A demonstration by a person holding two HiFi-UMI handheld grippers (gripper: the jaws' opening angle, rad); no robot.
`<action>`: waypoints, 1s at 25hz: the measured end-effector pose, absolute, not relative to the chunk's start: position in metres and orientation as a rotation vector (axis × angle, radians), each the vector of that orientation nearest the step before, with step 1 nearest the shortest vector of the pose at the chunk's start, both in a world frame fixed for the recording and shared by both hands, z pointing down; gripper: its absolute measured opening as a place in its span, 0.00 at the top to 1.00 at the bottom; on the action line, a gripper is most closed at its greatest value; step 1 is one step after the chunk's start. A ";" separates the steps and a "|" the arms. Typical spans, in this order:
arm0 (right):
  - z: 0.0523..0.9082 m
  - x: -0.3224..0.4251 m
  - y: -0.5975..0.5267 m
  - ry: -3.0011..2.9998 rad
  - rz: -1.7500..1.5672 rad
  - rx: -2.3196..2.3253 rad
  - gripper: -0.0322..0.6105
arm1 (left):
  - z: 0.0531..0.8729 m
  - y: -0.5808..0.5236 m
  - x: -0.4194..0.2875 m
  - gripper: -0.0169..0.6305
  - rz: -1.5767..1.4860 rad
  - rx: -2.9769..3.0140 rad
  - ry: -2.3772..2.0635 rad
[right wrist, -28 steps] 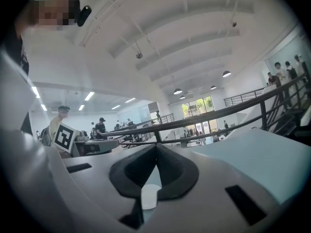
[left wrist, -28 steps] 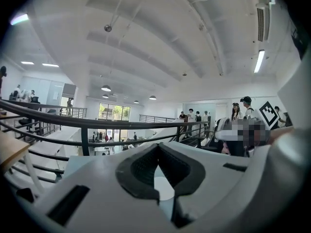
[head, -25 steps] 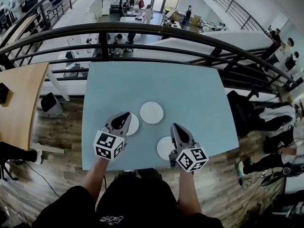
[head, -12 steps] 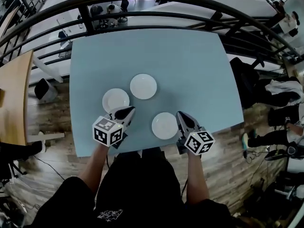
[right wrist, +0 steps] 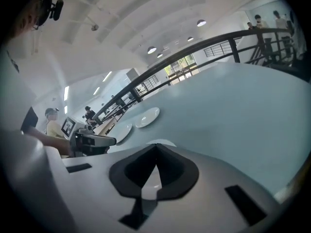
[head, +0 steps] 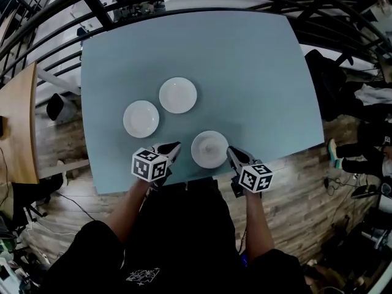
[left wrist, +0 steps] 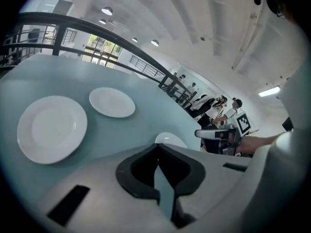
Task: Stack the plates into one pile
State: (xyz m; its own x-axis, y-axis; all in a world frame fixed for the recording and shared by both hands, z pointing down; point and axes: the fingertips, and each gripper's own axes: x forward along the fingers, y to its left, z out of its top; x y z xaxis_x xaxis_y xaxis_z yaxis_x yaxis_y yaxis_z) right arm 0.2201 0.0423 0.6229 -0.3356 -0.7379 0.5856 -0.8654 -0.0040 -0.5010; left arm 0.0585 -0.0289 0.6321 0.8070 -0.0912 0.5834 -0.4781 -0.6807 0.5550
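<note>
Three white plates lie apart on the light blue table (head: 257, 72): a far plate (head: 178, 95), a left plate (head: 141, 119) and a near plate (head: 209, 149). My left gripper (head: 175, 145) is just left of the near plate, shut and empty. My right gripper (head: 231, 151) is just right of that plate, also shut and empty. In the left gripper view the shut jaw tips (left wrist: 158, 147) point past the near plate (left wrist: 171, 140), with the left plate (left wrist: 52, 128) and the far plate (left wrist: 112, 102) beyond. In the right gripper view the near plate (right wrist: 163, 142) peeks over the shut tips (right wrist: 156, 147).
A black railing (head: 184, 5) runs along the table's far side. A wooden table (head: 15, 127) stands at the left over a wood floor. Bags and people's legs lie at the right (head: 361, 127). The near table edge (head: 184, 182) is right under both grippers.
Both grippers have come down and back toward the near table edge, ending on either side of the near plate. The plates have not moved on the table.
</note>
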 end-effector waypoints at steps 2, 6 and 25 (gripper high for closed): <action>0.636 0.224 0.050 -2.095 1.340 1.689 0.94 | 0.649 -0.022 0.063 0.96 0.720 2.209 -0.399; 0.654 0.229 0.061 -2.078 1.471 1.649 0.94 | 0.673 -0.009 0.069 0.96 0.762 2.124 -0.356; 0.693 0.231 0.081 -1.948 1.984 1.551 0.71 | 0.698 0.007 0.102 0.86 0.725 1.818 -0.196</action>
State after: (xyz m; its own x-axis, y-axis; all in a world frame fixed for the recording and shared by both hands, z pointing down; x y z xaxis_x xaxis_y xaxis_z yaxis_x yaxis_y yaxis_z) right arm 0.2312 0.0809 0.6925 -0.5249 -0.6221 0.5809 -0.5696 -0.2504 -0.7829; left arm 0.1022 0.0068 0.6985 0.7980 0.2120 0.5641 -0.4679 -0.3721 0.8016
